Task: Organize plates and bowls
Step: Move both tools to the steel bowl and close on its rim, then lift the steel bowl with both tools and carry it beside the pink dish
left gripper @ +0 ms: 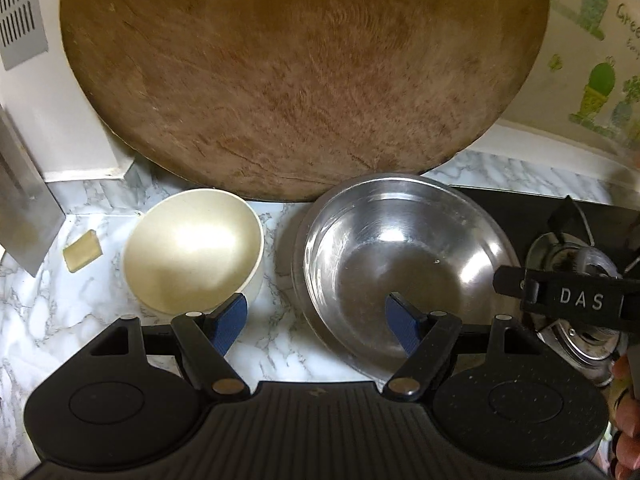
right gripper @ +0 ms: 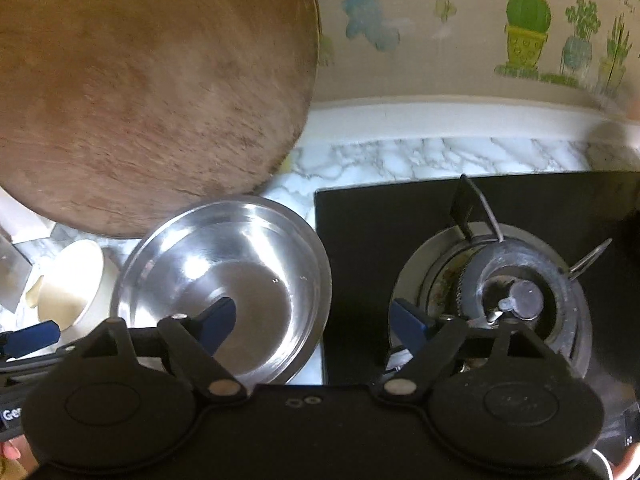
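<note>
1. Left gripper (left gripper: 316, 320) stood wide, jaws empty, low centre of its frame; one blue pad near the cream bowl (left gripper: 194, 250), the other over the steel bowl (left gripper: 400, 268).
2. Right gripper (right gripper: 312, 326) also wide, nothing between its pads; left pad over the steel bowl (right gripper: 224, 280), right pad over the gas burner (right gripper: 512, 304).
3. Both bowls sat side by side on the marble counter (left gripper: 280, 332), apart.
4. Round wooden board (left gripper: 304, 76) leaned behind them, upper frame.

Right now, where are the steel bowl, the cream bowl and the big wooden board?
steel bowl (left gripper: 396, 256): left wrist view, inner floor.
cream bowl (left gripper: 192, 252): left wrist view, inside wall.
wooden board (left gripper: 304, 80): left wrist view, face centre.
</note>
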Demonstrator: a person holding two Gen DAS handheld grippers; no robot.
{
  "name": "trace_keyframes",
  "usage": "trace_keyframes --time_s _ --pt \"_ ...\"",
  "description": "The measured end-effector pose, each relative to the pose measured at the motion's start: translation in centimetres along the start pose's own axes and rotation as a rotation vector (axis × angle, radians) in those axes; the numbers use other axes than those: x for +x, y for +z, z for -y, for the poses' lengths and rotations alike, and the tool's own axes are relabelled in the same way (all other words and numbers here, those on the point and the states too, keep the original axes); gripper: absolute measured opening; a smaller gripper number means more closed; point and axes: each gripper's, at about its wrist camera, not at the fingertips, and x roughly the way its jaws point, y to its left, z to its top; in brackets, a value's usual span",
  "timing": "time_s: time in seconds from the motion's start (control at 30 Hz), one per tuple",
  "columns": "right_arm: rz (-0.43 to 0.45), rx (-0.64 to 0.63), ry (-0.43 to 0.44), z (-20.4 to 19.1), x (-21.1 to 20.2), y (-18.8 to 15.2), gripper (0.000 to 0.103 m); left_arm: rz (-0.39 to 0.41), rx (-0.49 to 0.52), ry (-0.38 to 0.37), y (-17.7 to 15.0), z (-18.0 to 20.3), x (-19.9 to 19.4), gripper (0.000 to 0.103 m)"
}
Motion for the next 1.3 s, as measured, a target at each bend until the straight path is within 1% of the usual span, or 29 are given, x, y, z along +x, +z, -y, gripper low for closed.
trace_keyframes --time_s 0.1,0.3,0.33,0.37,0.43,0.5,0.57,0.6,0.67,0.8,0.83,0.87,0.93,0.97,1.3 --pt "-0.024 0.007 -0.002 0.1 1.1 -0.2 0.075 -0.016 0.0 0.008 0.0 0.2 1.1 0.076" --pt "-0.051 0.003 -0.01 0.0 2.4 -0.6 0.068 -0.048 -0.003 0.014 -0.2 0.4 2.7 0.075" --pt "-0.049 -0.004 -0.015 -0.1 2.5 -0.6 0.068 -0.054 -0.004 0.013 -0.2 0.4 3.0 0.073" --pt "-0.05 -0.012 -0.019 -0.2 2.6 -0.7 0.065 -0.062 -0.006 0.005 -0.2 0.4 3.2 0.067" --pt "-0.054 -0.014 -0.019 -0.3 2.7 -0.7 0.061 -0.079 -0.011 -0.007 -0.2 0.3 3.6 0.064" --pt "-0.06 -0.012 -0.011 -0.4 2.9 -0.8 0.054 -0.084 -0.017 -0.013 -0.2 0.3 3.7 0.059" --pt "-0.065 -0.01 -0.01 -0.4 3.0 -0.8 0.05 -0.095 -0.021 -0.025 -0.2 0.3 3.9 0.047" --pt "-0.065 -0.008 -0.013 -0.4 3.1 -0.8 0.046 -0.101 -0.023 -0.031 -0.3 0.2 4.0 0.045" --pt "-0.07 0.0 -0.011 -0.4 3.2 -0.8 0.04 -0.11 -0.022 -0.037 -0.3 0.3 4.0 0.037" --pt "-0.072 0.012 -0.016 -0.5 3.2 -0.8 0.029 -0.111 -0.026 -0.029 -0.3 0.1 4.0 0.029" --pt "-0.071 0.013 -0.016 -0.5 3.1 -0.8 0.028 -0.111 -0.024 -0.024 -0.4 0.0 4.1 0.023" --pt "-0.07 0.009 -0.015 -0.6 3.1 -0.8 0.024 -0.114 -0.023 -0.019 -0.4 -0.1 4.0 0.021" --pt "-0.064 0.001 -0.028 -0.8 2.9 -0.9 0.022 -0.116 -0.029 -0.025 -0.4 -0.4 3.9 0.02" --pt "-0.06 -0.007 -0.037 -0.9 2.8 -1.0 0.018 -0.118 -0.032 -0.028 -0.5 -0.5 3.9 0.02" --pt "-0.022 -0.043 -0.047 -1.6 0.7 -2.6 0.017 -0.121 -0.018 -0.03 -1.3 -0.8 1.3 0.02"
